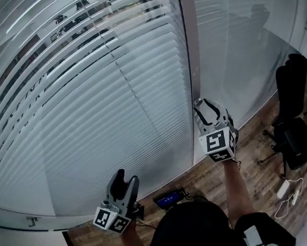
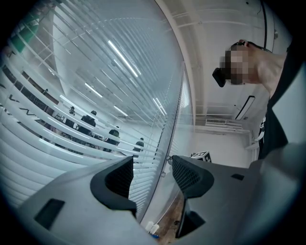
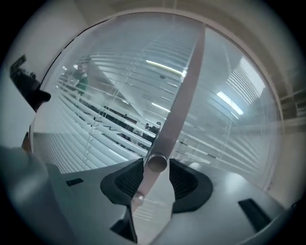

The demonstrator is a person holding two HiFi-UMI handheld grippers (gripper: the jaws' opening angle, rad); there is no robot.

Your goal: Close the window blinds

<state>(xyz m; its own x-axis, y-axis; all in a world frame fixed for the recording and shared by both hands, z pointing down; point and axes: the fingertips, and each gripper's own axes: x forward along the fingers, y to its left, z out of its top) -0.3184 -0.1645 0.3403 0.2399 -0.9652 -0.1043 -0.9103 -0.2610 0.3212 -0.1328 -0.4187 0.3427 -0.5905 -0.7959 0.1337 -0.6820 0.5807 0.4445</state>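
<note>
White slatted window blinds (image 1: 90,103) hang behind glass; the slats at the upper left stand tilted apart, so an office beyond shows through. In the right gripper view a pale tilt wand (image 3: 181,100) hangs down, and its round end sits between the jaws of my right gripper (image 3: 157,165). A thin gap shows on each side, so the pads do not press on it. In the head view my right gripper (image 1: 208,111) is raised beside the window post (image 1: 187,69). My left gripper (image 1: 126,178) hangs low, open and empty (image 2: 152,170), pointing at the blinds.
A second blind (image 1: 231,41) covers the pane right of the post. A black office chair (image 1: 293,133) stands at the right on the wooden floor (image 1: 249,140). A white cable and power strip (image 1: 287,189) lie near it, and a dark device (image 1: 169,198) lies by the wall.
</note>
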